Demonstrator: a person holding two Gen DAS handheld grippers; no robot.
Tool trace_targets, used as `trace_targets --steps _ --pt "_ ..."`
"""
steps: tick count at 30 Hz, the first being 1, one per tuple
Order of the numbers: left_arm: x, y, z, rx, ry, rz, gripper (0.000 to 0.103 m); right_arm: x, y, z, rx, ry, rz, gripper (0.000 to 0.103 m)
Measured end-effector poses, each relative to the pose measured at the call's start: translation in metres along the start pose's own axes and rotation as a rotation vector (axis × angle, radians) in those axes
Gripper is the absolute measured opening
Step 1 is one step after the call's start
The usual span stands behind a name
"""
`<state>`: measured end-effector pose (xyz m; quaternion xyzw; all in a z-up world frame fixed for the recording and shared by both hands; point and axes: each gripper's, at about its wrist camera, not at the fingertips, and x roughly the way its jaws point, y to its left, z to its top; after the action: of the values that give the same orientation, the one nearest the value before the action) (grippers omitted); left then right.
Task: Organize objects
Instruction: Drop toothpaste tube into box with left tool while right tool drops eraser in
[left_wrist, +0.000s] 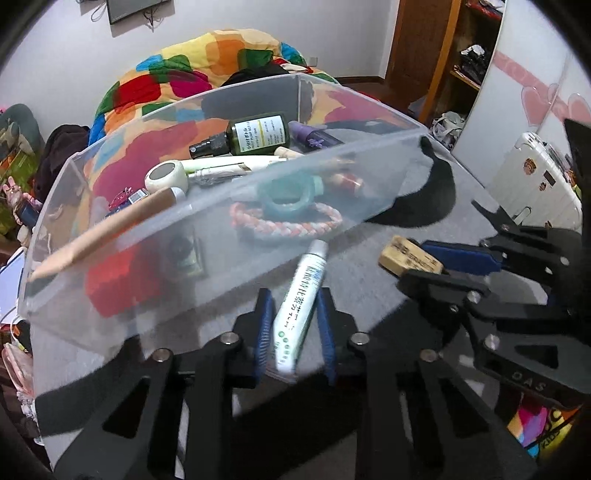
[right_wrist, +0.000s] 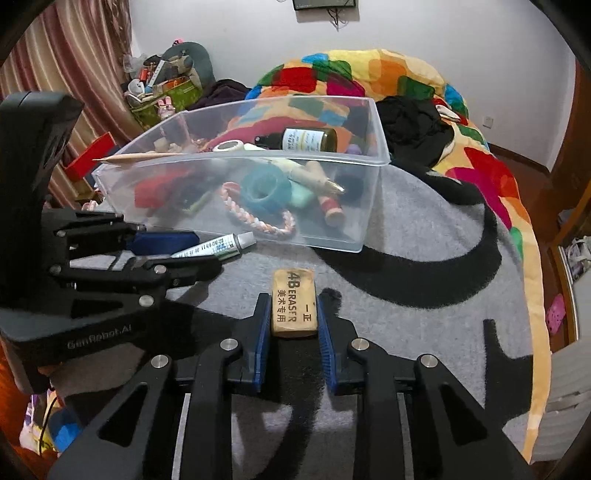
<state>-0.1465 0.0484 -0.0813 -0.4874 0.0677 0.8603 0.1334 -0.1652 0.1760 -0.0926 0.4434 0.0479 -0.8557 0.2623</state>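
A clear plastic bin (left_wrist: 207, 229) (right_wrist: 364, 229) stands on a grey and black blanket and holds several small items: a green bottle (left_wrist: 258, 133), a teal tape roll (right_wrist: 264, 190), a braided cord (left_wrist: 288, 225) and a wooden stick (left_wrist: 99, 230). My left gripper (left_wrist: 293, 325) is shut on a white ointment tube (left_wrist: 301, 306), just in front of the bin's near wall; it also shows in the right wrist view (right_wrist: 214, 248). My right gripper (right_wrist: 293, 325) is shut on a tan 4B eraser (right_wrist: 294, 302), also seen in the left wrist view (left_wrist: 408, 254), low over the blanket.
The grey blanket (right_wrist: 424, 266) has black patterns. A colourful quilt (right_wrist: 369, 70) is heaped behind the bin. A white suitcase (left_wrist: 535, 177) and wooden shelves (left_wrist: 458, 62) stand to the right. Bags and curtains (right_wrist: 66, 74) are at the left.
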Motion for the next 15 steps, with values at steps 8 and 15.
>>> trace_targets --steps 8,15 --pt "-0.023 -0.006 -0.020 -0.059 -0.051 0.010 0.017 -0.016 0.002 0.004 0.021 -0.044 0.044 0.022" --pt "-0.055 -0.005 -0.021 -0.111 -0.139 0.006 0.016 -0.035 0.004 0.013 0.029 -0.096 0.067 0.022"
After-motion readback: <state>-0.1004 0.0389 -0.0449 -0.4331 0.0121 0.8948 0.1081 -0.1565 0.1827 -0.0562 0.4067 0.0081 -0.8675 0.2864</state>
